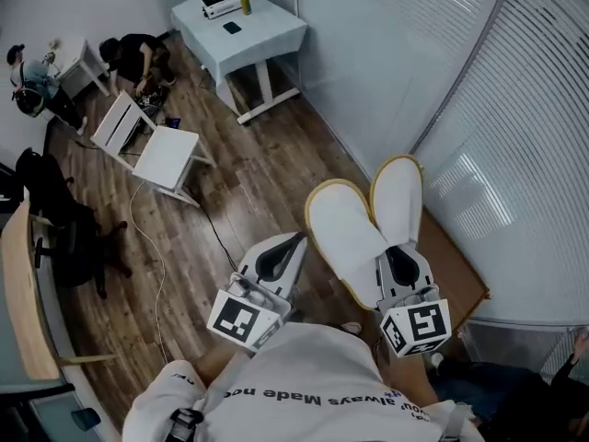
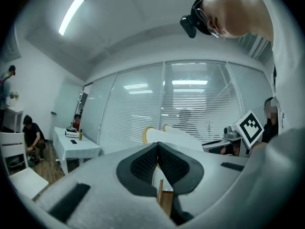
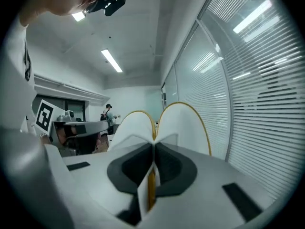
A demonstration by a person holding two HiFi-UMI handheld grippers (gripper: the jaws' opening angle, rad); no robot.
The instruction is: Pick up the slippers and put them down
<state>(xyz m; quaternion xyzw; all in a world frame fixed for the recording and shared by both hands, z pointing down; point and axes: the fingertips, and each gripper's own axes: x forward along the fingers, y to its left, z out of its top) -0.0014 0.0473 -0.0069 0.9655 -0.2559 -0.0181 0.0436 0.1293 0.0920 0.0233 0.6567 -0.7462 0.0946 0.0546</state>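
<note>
A pair of white slippers with yellow trim (image 1: 348, 236) is held up in the air, soles pressed together at the heels and toes fanned apart. My right gripper (image 1: 401, 258) is shut on their heel ends. In the right gripper view the slippers (image 3: 183, 123) rise straight up from the shut right gripper (image 3: 153, 148). My left gripper (image 1: 291, 241) hangs to the left of the slippers, apart from them. In the left gripper view, the left gripper (image 2: 157, 148) has its pads closed together on nothing, and the slippers (image 2: 172, 136) show beyond it.
A glass wall with blinds (image 1: 515, 136) runs along the right, with a wooden ledge (image 1: 457, 267) at its foot. A white table (image 1: 241, 30) stands at the back. White chairs (image 1: 166, 155), a floor cable (image 1: 152, 247) and crouching people (image 1: 138, 58) are on the left.
</note>
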